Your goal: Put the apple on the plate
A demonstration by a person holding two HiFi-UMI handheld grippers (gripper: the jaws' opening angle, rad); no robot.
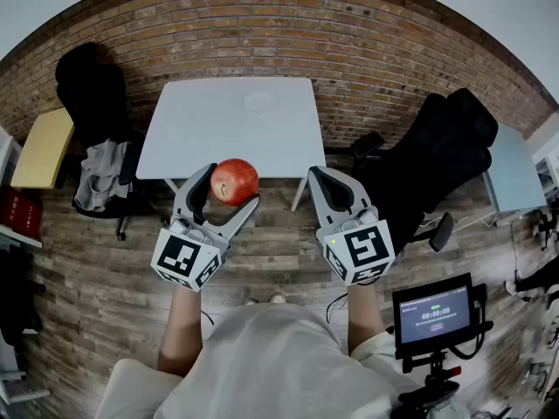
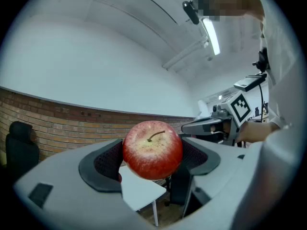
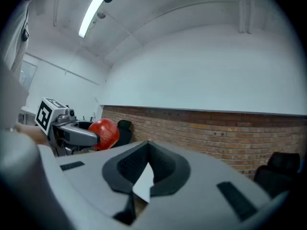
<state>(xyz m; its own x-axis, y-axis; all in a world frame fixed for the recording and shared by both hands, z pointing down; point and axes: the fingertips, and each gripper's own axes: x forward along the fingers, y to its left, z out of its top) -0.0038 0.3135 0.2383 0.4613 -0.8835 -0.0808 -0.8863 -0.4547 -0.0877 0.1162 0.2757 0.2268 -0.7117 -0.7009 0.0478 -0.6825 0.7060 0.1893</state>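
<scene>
A red apple (image 1: pixel 234 181) sits between the jaws of my left gripper (image 1: pixel 229 188), which is shut on it and holds it level in the air in front of the white table (image 1: pixel 201 138). In the left gripper view the apple (image 2: pixel 152 149) fills the gap between the dark pads (image 2: pixel 103 164), stem up. A faint white plate (image 1: pixel 259 103) lies near the table's far edge. My right gripper (image 1: pixel 328 190) hovers to the right of the apple, shut with nothing held. In the right gripper view the apple (image 3: pixel 104 133) shows at the left.
A brick wall (image 1: pixel 288 24) runs behind the table. Black office chairs stand at the left (image 1: pixel 92 90) and right (image 1: pixel 445 147). A yellow side table (image 1: pixel 42 147) is at the far left. A small monitor on a stand (image 1: pixel 434 312) sits at the lower right.
</scene>
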